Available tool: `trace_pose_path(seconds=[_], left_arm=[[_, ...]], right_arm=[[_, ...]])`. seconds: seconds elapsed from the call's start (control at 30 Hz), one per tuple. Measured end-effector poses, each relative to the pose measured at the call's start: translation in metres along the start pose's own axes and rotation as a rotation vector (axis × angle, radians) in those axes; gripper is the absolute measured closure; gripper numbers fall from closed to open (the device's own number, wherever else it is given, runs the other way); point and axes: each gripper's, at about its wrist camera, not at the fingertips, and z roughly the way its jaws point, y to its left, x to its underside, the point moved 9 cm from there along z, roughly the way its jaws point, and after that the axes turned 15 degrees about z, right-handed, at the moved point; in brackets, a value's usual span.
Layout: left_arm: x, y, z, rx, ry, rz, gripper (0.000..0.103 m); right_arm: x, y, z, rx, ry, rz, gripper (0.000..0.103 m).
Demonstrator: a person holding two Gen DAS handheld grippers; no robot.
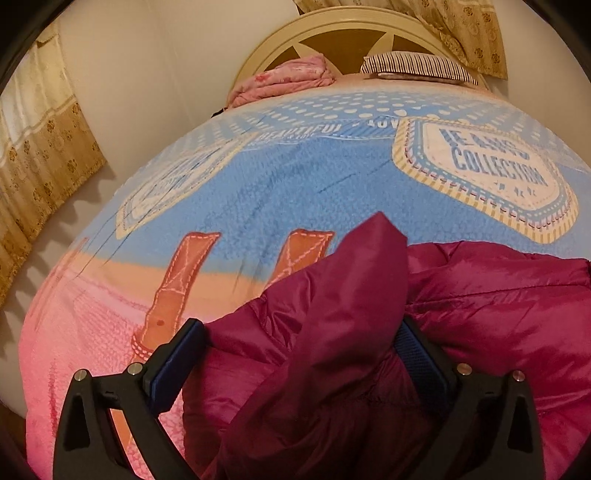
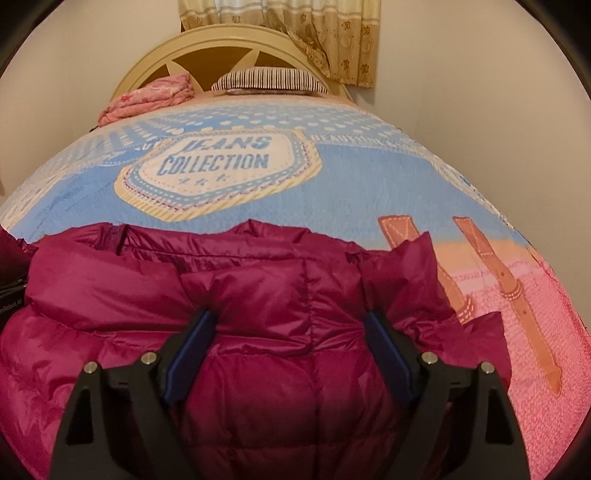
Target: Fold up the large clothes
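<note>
Lying rumpled on bedspread (image 2: pixel 351 192), shiny magenta puffer jacket (image 2: pixel 258 295), quilted

Both wrist cams sitting low and close over the bed (image 1: pixel 258 192), tilting down, facing the headboard (image 2: pixel 155 62); left one looking from the bed's left side, right from mid-bed; both sharing the jacket (image 2: pixel 258 295) and pillow (image 1: pixel 417 64)

Bed (image 2: pixel 369 192) covered by a blue, peach and pink bedspread (image 1: pixel 295 177) printed "JEANS COLLECTION". Striped pillow (image 2: pixel 266 79) and bundled pink cloth (image 2: pixel 151 94) lie side by side at the far end against a cream arched headboard (image 2: pixel 147 62). Beige patterned curtains (image 2: pixel 332 33) hang behind the headboard; another curtain (image 1: pixel 40 147) on the side wall.
</note>
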Motion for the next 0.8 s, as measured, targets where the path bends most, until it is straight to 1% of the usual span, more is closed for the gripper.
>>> trace_pose_path(seconds=[0.23, 0.5, 0.8], left_arm=[[0.003, -0.003, 0.006, 0.004, 0.032, 0.004, 0.001], [0.0, -0.002, 0.008, -0.015, 0.038, 0.007, 0.001], [-0.002, -0.003, 0.005, -0.053, 0.032, 0.029, 0.001]], right_arm=[[0.004, -0.002, 0.011, 0.012, 0.052, 0.006, 0.013], [0.006, -0.007, 0.019, 0.026, 0.098, 0.017, 0.009], [0.006, -0.007, 0.021, 0.037, 0.1, 0.014, 0.008]])
